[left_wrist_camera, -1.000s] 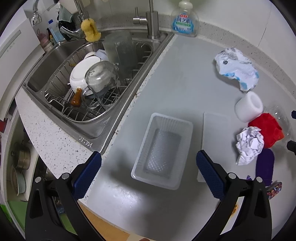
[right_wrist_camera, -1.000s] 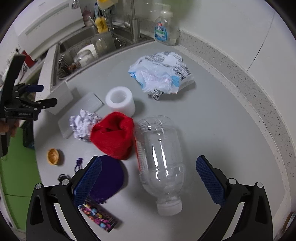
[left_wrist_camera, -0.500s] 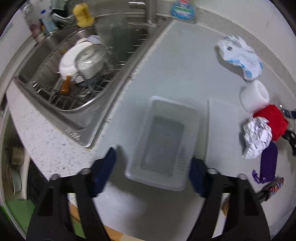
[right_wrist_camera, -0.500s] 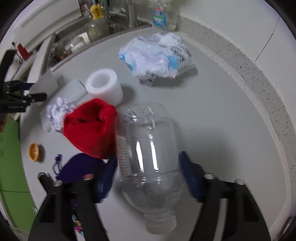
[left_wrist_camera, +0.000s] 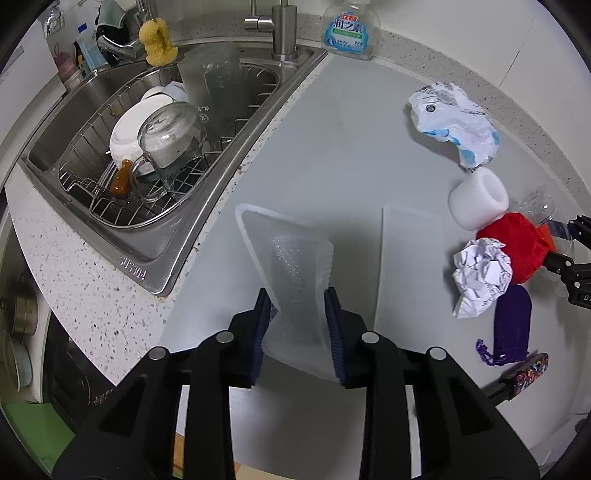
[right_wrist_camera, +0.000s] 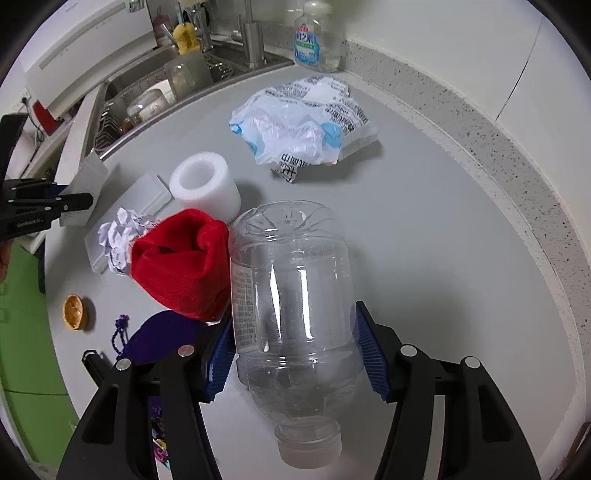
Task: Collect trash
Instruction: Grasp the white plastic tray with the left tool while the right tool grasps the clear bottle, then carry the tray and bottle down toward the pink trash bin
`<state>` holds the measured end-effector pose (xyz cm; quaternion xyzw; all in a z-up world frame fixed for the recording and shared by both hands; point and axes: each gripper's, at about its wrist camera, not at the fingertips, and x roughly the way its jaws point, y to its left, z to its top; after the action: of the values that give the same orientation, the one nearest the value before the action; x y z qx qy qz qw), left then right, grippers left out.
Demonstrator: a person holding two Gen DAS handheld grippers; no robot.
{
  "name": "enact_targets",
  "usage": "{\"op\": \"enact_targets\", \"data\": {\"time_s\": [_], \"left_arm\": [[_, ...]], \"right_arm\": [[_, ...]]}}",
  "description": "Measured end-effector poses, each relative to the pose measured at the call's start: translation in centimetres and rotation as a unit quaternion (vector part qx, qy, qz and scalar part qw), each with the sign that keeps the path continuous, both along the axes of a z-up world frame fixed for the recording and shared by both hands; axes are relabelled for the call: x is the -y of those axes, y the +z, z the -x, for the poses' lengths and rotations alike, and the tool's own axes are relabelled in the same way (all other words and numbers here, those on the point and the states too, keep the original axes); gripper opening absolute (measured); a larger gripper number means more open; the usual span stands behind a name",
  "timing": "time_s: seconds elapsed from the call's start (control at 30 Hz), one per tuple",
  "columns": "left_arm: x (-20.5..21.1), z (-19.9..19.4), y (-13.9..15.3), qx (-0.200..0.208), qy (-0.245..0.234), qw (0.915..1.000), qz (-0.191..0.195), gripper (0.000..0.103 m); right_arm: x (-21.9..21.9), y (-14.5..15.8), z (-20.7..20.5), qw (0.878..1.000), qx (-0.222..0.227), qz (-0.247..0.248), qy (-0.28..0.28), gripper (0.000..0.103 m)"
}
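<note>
My left gripper (left_wrist_camera: 297, 325) is shut on a clear plastic tray (left_wrist_camera: 286, 258), squeezing its near end so it buckles. My right gripper (right_wrist_camera: 295, 350) is shut on a clear plastic bottle (right_wrist_camera: 291, 295) lying on the grey counter, cap toward me. Other trash lies between them: a crumpled plastic bag (right_wrist_camera: 303, 122) (left_wrist_camera: 454, 122), a white foam cylinder (right_wrist_camera: 205, 188) (left_wrist_camera: 478, 197), a crumpled paper ball (left_wrist_camera: 480, 277) (right_wrist_camera: 122, 236), a red cloth (right_wrist_camera: 181, 266) (left_wrist_camera: 517, 243), a purple pouch (left_wrist_camera: 511, 325) and a flat white lid (left_wrist_camera: 406, 266).
A steel sink (left_wrist_camera: 147, 251) with a dish rack of dishes sits at the left. A soap bottle (left_wrist_camera: 349, 29) stands by the back wall. An orange peel (right_wrist_camera: 74, 312) and a colourful wrapper (left_wrist_camera: 530, 371) lie near the counter's front edge.
Both grippers moved forward and closed: the left one onto the plastic tray, deforming it, and the right one onto the bottle.
</note>
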<state>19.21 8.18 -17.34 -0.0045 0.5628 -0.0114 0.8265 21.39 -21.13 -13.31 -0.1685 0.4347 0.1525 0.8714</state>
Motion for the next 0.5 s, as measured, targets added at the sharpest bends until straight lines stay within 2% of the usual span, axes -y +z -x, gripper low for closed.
{"op": "enact_targets", "data": {"time_s": [0.27,0.5], "left_arm": [[0.2,1.0,1.5,0.017,0.001,0.9998,0.013,0.027],[0.3,3.2,4.0,0.041,0.007,0.999,0.019,0.027]], "right_arm": [[0.5,1.6,1.6,1.0,0.022,-0.011,-0.003,0.058],[0.2,3.4,4.2,0.999,0.047,-0.024,0.004,0.058]]}}
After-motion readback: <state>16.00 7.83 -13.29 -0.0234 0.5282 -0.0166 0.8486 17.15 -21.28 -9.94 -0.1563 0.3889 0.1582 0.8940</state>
